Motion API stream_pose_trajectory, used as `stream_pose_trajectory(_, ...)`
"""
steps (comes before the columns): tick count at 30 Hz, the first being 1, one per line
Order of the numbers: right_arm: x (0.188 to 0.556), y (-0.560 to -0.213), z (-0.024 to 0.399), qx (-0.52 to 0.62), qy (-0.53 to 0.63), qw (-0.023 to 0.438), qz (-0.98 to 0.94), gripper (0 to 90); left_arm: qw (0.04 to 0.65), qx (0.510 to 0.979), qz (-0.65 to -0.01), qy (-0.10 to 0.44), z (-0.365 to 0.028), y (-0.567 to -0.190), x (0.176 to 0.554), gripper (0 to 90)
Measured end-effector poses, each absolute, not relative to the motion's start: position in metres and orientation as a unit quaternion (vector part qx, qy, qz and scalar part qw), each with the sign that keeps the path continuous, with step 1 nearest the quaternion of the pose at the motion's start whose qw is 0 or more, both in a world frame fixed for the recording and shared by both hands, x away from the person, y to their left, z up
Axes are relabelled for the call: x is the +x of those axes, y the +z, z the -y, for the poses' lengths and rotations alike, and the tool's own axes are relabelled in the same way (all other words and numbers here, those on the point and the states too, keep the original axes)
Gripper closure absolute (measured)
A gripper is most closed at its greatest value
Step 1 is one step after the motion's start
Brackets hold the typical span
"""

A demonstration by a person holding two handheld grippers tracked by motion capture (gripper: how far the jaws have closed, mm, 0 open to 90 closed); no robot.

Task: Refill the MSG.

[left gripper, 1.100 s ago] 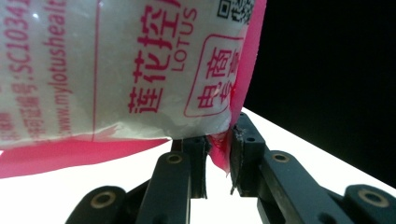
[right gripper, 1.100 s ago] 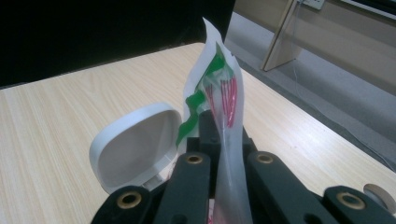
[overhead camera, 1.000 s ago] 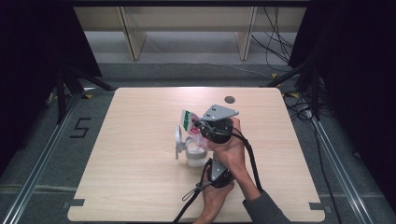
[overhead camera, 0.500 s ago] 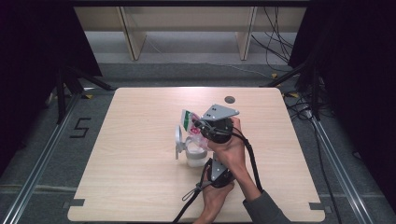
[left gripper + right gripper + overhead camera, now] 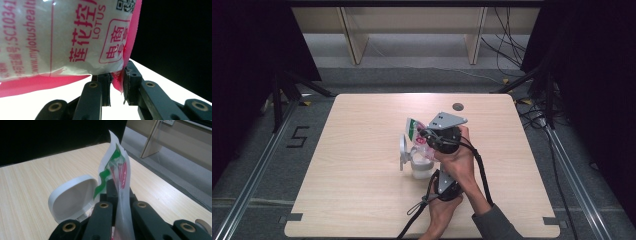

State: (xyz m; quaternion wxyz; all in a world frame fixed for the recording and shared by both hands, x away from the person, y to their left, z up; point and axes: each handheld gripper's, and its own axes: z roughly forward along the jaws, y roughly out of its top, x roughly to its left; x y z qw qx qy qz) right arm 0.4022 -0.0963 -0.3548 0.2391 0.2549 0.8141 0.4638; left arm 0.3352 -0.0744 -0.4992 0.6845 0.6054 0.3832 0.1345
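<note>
A white and pink plastic pouch with green and red print (image 5: 416, 131) stands tilted over a small white plastic container (image 5: 422, 165) near the middle of the pale wooden table (image 5: 352, 200), held by both grippers at once. In the high view the right gripper (image 5: 428, 140), topped by its grey three-cornered plate, sits at about 3 o'clock of the pouch. The right gripper view shows its black jaws closed narrow on the pouch's thin clear edge (image 5: 119, 195), which rises between them towards 12 o'clock.

The left gripper (image 5: 432, 172) lies at about 5 o'clock of the container in the high view, under the person's right hand (image 5: 459, 162), with the left hand (image 5: 439, 215) behind it at the near table edge. In the left gripper view its jaws stand close together, pinching a pink bottom corner of the pouch (image 5: 119, 80); the rest of the pouch (image 5: 62, 40), printed with red characters and the word LOTUS, spreads towards 10 o'clock.

The container's round hinged white lid (image 5: 72, 200) stands open and upright, at 9 o'clock of the pouch in the right gripper view. A small dark round hole (image 5: 457, 106) is in the tabletop at 1 o'clock of the grippers, well apart. Black cables (image 5: 479, 170) trail from the grippers towards 6 o'clock.
</note>
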Motion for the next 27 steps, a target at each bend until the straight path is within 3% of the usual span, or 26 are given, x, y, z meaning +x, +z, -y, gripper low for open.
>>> stream_pose_trajectory(27, 0.4016, -0.3543, 0.0967, 0.257, 0.467, 0.229, -0.815, 89.6, 0.686, 0.605, -0.382, 0.133, 0.0741, -0.4992, 0.3353, 77.6)
